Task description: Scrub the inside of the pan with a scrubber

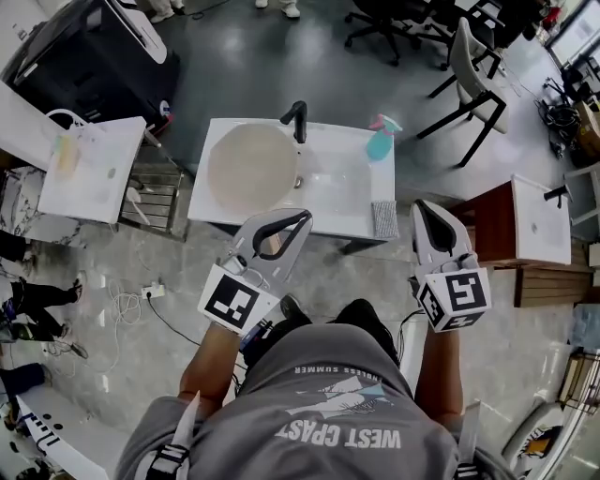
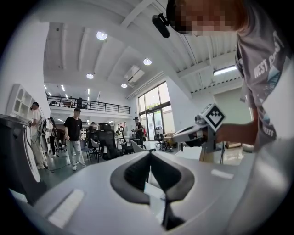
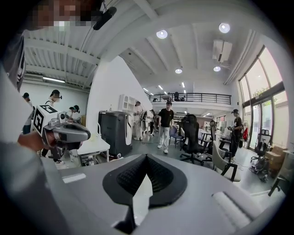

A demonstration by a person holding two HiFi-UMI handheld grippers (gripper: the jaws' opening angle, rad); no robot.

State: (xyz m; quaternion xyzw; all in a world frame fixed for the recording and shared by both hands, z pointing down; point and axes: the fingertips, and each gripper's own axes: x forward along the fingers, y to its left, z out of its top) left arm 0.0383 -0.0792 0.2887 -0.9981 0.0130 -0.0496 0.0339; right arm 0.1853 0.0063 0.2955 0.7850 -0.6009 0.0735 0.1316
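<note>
Closest in, from the head view: a grey printed T-shirt [image 1: 319, 412] and two bare forearms reaching forward. In the left hand, the left gripper [image 1: 298, 223], white-shelled with a black-and-white marker cube, angled toward the right. Clenched, with black ribbed pads together at the tip and nothing between. In the right hand, the right gripper [image 1: 423, 210] of the same build, pointing straight ahead. Likewise clamped tight on nothing. Below and to the left, grey marbled floor [image 1: 103, 248].

Just past the tips: a white rectangular sink counter [image 1: 337, 202]. Flat at its near right corner, a grey rectangular scrubber [image 1: 384, 218], just left of the right gripper's tip and untouched. On the counter's left part, a large round beige pan [image 1: 251, 169], open side up, just beyond the left gripper's tip.

At the pan's far right rim, a black curved upright piece [image 1: 298, 122]; handle or tap, cannot tell. Right of that, a teal spray bottle with a pink trigger [image 1: 381, 139]. Farther off, a black office chair [image 1: 384, 23] on dark floor.
</note>
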